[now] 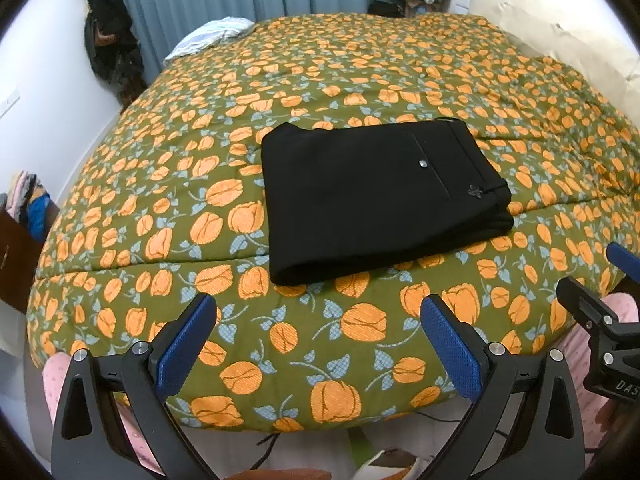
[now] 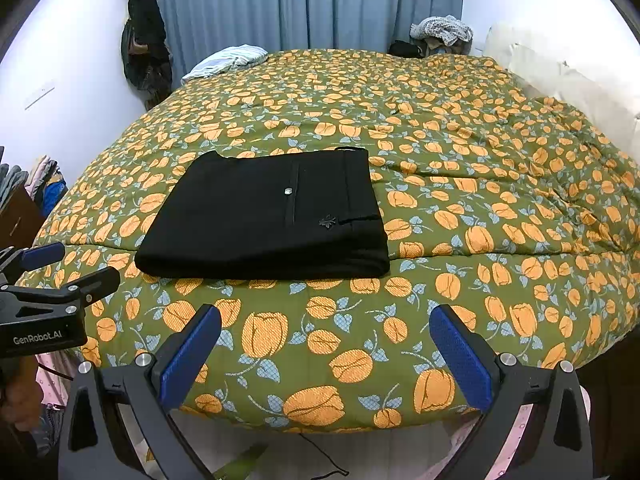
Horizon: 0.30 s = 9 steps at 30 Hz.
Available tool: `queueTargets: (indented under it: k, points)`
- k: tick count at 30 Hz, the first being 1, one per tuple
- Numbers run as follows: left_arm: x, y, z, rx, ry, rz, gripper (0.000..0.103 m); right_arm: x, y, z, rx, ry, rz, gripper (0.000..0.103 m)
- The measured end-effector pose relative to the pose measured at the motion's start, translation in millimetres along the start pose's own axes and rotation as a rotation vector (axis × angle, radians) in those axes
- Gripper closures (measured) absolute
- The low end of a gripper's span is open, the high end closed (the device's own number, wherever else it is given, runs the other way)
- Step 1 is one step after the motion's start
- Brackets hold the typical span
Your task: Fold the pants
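Both grippers sit nearest the cameras, held off the near edge of the bed: the left gripper (image 1: 318,360) and the right gripper (image 2: 325,364) each have their blue-padded jaws spread wide, holding nothing. Each is partly cut off by the frame's lower edge.

Bed (image 1: 120,168): covered by an olive quilt printed with orange flowers; wrinkled toward the right side, its far edge meeting blue curtains (image 2: 304,0).

Pants (image 2: 264,216): black, folded into a compact flat rectangle, lying on the quilt near the bed's front edge, well apart from both grippers. Waistband at the right, with a back pocket, one small pale button (image 2: 288,190) and a small dark emblem (image 2: 327,222) visible.

Pale cloth (image 2: 228,60) lies bunched at the bed's far left corner. Dark items hang on the left wall (image 2: 144,36); their nature cannot be determined.
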State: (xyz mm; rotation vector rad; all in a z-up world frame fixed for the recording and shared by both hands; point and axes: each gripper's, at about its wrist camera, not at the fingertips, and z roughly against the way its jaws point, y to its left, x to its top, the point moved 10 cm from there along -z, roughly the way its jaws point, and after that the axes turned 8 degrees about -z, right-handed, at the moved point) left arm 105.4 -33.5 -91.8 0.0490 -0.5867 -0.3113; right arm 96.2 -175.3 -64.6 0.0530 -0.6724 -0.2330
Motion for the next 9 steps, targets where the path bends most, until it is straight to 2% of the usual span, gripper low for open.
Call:
queueTargets:
  k: [9]
  points:
    - [1.4,1.2,3.0,0.02,-0.021,-0.007,0.001,-4.7,1.5,-4.8,0.01,0.02,0.0,0.0]
